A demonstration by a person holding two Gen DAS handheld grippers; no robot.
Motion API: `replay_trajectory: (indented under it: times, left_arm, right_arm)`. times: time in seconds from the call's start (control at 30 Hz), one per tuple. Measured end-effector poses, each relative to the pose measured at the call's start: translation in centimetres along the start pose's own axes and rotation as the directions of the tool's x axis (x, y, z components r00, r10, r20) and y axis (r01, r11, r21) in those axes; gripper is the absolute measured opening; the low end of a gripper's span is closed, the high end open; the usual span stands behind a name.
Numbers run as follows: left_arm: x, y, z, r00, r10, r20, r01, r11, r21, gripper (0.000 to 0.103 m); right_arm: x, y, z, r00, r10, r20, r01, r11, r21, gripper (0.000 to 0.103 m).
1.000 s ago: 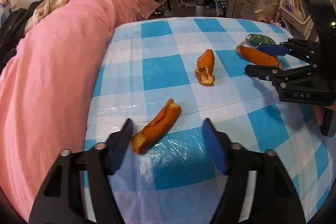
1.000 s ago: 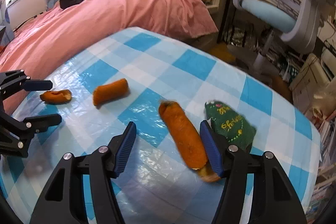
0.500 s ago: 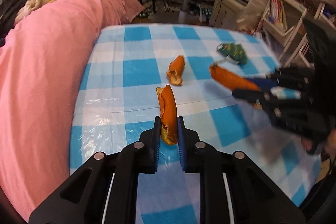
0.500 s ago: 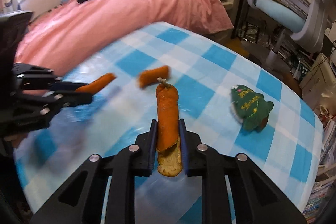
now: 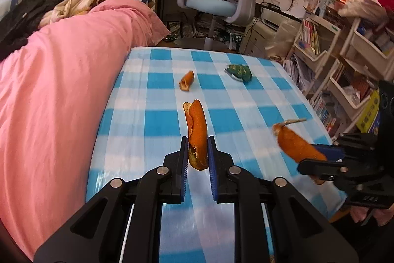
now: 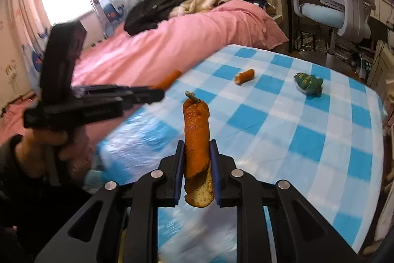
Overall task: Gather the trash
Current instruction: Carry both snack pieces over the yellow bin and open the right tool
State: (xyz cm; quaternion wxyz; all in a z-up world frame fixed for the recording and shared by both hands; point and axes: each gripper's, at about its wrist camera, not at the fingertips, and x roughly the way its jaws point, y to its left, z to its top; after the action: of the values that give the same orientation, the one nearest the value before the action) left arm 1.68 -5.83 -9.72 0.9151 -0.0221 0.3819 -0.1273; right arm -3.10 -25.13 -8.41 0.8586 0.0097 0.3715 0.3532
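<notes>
Orange curled peel strip (image 5: pixel 197 133) is sitting clamped in the left gripper (image 5: pixel 197 154). Right gripper (image 6: pixel 197 159) is pinching a stemmed orange peel piece (image 6: pixel 197 137) above the blue-checked tablecloth (image 6: pixel 307 130).

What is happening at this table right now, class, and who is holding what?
A person is clearing orange peels off a blue checked table with a handheld gripper in each hand. The left gripper is shut on a curled peel, lifted above the cloth. The right gripper is shut on a longer peel with a stem, also raised. One small peel lies on the table, near a green fabric ornament. No bin is visible.
</notes>
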Motion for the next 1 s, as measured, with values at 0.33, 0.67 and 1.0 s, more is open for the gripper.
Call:
replay_trajectory:
  times: [0.33,0.67,1.0]
  left_arm:
    - [-4.5,-1.4,-5.8,0.999,0.034,-0.002,-0.034,0.999,0.016,0.014]
    - [-6.8,-2.4,-9.1,0.998,0.055,-0.008,-0.054,0.998,0.044,0.014]
    - [-8.1,-3.3,-11.6,0.998,0.057,-0.027,-0.055,0.996,0.073,0.014]
  right_arm:
    - [-1.6,5.0,-4.6,0.996,0.081,-0.032,-0.081,0.997,-0.011,0.020]
    - [-1.1,9.0,-10.3,0.975,0.135,-0.176,-0.143,0.989,-0.037,0.020]
    - [-1.9,10.3,-12.7,0.975,0.112,-0.194,-0.119,0.992,-0.029,0.045]
